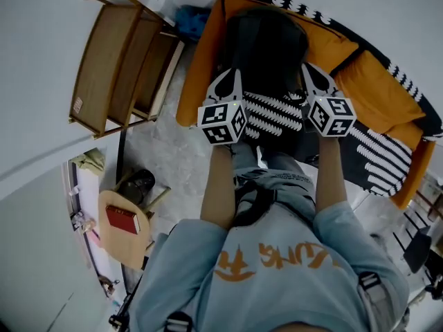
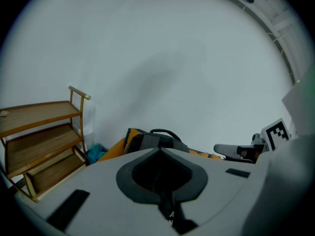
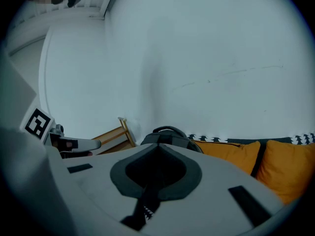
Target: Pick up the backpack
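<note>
The backpack [image 1: 266, 47] is dark, and it stands upright on the seat of the orange sofa [image 1: 201, 68], towards the sofa's left end, with its back against the backrest. Its carry handle arches up at the top, clear in both gripper views. Nothing is touching it.

The left gripper [image 1: 234, 76] hangs in front of the bag's left side. Its fingers are pressed tight together with nothing between them. The right gripper [image 1: 313, 73] is level with it at the bag's right side, and its fingers are closed and empty as well. Both point forward and a little downward at the bag, with their marker cubes facing up towards the head camera.

A black throw [image 1: 377, 154] with white stripes covers the seat under the grippers and runs off to the right. Two orange cushions [image 1: 377, 88] lean against the backrest to the right of the bag. Left of the sofa there is a blue bundle [image 1: 192, 21] on the floor, and beside it a wooden shelf [image 1: 118, 61] with three tiers stands against the pale wall. Nearer the person, at lower left, a small round tabletop [image 1: 123, 244] carries a red book [image 1: 122, 219]. The person's light blue shirt [image 1: 277, 275] with orange print fills the bottom of the head view.
</note>
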Tool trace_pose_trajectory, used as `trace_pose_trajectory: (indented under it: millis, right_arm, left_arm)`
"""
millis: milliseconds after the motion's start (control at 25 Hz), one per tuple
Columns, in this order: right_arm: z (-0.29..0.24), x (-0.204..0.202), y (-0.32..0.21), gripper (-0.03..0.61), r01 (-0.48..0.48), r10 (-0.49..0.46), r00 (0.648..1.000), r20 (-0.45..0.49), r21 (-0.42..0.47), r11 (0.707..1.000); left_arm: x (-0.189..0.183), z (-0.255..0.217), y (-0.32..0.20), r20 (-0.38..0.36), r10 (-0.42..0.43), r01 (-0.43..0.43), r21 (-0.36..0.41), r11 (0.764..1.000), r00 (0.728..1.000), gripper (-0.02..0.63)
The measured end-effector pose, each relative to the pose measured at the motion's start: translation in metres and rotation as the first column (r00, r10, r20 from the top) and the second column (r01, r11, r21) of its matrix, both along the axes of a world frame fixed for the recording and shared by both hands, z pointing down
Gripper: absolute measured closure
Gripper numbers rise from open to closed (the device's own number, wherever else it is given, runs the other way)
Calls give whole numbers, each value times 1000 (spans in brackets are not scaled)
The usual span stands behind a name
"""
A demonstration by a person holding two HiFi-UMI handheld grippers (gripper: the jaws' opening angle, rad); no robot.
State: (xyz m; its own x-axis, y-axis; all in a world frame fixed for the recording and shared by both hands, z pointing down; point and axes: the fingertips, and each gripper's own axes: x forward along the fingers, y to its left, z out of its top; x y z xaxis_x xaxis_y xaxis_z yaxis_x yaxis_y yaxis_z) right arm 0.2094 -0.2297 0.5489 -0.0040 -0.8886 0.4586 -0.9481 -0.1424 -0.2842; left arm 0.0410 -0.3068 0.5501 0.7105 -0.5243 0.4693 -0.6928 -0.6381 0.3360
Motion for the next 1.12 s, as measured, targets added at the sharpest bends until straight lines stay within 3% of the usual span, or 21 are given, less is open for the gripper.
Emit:
trace_pose_trajectory:
  millis: [360, 800, 920, 1040, 1120]
  right_arm:
    - [23, 16, -23, 581, -74, 74, 997, 0, -29, 997]
    - [45, 35, -42, 578, -110, 111, 994, 4, -60, 992]
    - [52, 36, -48, 518, -95, 97, 995, 21, -71, 993]
    - [60, 40, -54, 506, -96, 99, 995, 24, -88, 991]
    - [66, 44, -57, 499, -103, 105, 994, 24, -100, 990]
  left_arm:
    - [23, 30, -38, 31, 126, -125, -29, 992, 992, 591]
    - [56, 63, -78, 70, 264, -259, -72, 963, 962, 591]
    - [64, 71, -87, 77, 292, -285, -84, 955, 953, 586]
    - [72, 80, -95, 83, 323, -315, -100, 944, 943, 489]
    - [76, 86, -101, 88, 337, -327, -109, 939, 938, 476]
